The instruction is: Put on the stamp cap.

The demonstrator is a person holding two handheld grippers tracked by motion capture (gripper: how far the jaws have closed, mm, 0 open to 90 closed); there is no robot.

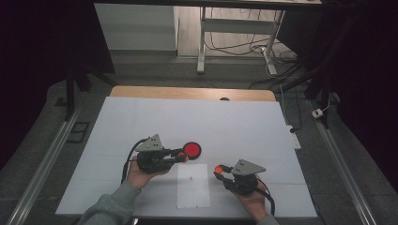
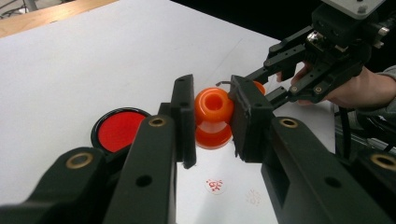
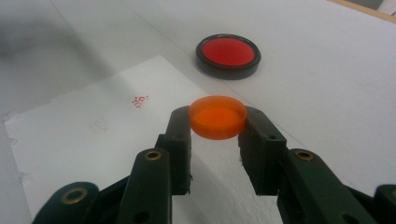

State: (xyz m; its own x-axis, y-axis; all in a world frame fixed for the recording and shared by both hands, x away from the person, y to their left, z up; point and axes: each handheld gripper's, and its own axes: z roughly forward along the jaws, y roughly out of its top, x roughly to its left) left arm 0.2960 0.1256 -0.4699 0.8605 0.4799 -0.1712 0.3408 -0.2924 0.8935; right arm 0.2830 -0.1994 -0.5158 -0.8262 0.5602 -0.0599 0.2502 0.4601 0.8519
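The left gripper (image 2: pixel 212 119) is clamping an orange spool (image 2: pixel 213 116) between its jaws; the right gripper (image 3: pixel 218 128) is pinching an orange cap (image 3: pixel 217 116) at its jaw tips.

Left tool (image 1: pixel 182 156) beside red disc (image 1: pixel 192 149); right tool (image 1: pixel 218 169) grips orange piece (image 1: pixel 218 168).

1. A white sheet (image 1: pixel 155 117) covers the table, leaving a strip of bare wood (image 1: pixel 187 92) along its far edge.
2. The grey floor (image 1: pixel 155 70) lies beyond that edge.
3. A white desk frame (image 1: pixel 234 28) stands on the floor, with black cables (image 1: pixel 234 47) looped beneath it.
4. A metal rail (image 1: pixel 42 168) runs beside the table's left edge.
5. A white power strip (image 1: pixel 294 139) lies beside the right edge.
6. The room's sides are dark.
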